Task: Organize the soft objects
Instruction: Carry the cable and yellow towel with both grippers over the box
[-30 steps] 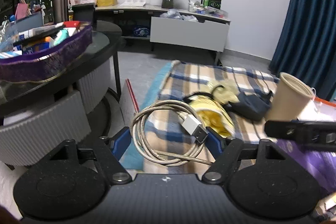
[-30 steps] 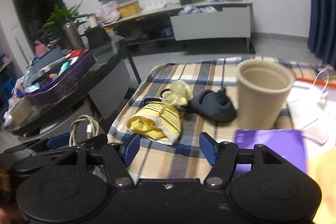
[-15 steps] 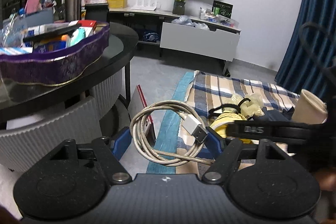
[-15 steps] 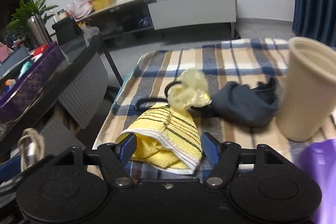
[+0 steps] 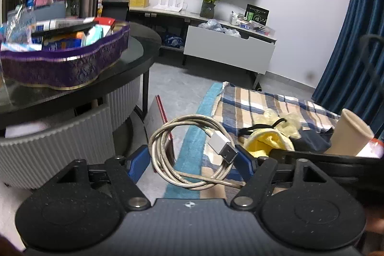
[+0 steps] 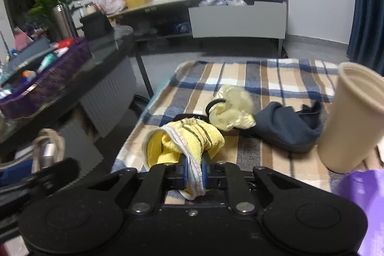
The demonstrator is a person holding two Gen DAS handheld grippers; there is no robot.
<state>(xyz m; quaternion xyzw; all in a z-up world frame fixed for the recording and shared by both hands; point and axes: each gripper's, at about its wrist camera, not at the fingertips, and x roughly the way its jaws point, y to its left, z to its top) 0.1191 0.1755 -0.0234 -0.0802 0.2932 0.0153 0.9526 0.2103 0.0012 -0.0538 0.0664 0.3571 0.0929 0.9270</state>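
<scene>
My right claw (image 6: 194, 172) is closing, and its blue pads are already pinched on the white-edged hem of the yellow towel (image 6: 189, 145), which is bunched between them and spills forward onto the plaid blanket (image 6: 264, 78) near its front left corner. My left claw (image 5: 192, 160) stands wide apart with a coiled grey USB cable (image 5: 189, 152) spanning the gap between its blue fingers; the coil sits against both fingers, its metal plug lying by the right one, so I read it as held there. From the left wrist view that claw hangs off the blanket's left edge, over the floor and a teal strip along the blanket's border. Just beyond the yellow towel lies a crumpled pale yellow glove (image 6: 231, 109) with a black loop (image 6: 213, 103) tucked against it, and touching the glove on the right is a dark navy cloth (image 6: 285, 128) in a heap. At the blanket's right edge stands a tan cup (image 6: 348, 116), upright and open, just beside the navy cloth. A purple item (image 6: 360, 188) shows at the lower right, too cropped to identify. Off to the left, a dark round counter (image 5: 134, 64) carries a purple tray (image 5: 64, 64) crowded with boxes and tubes.
</scene>
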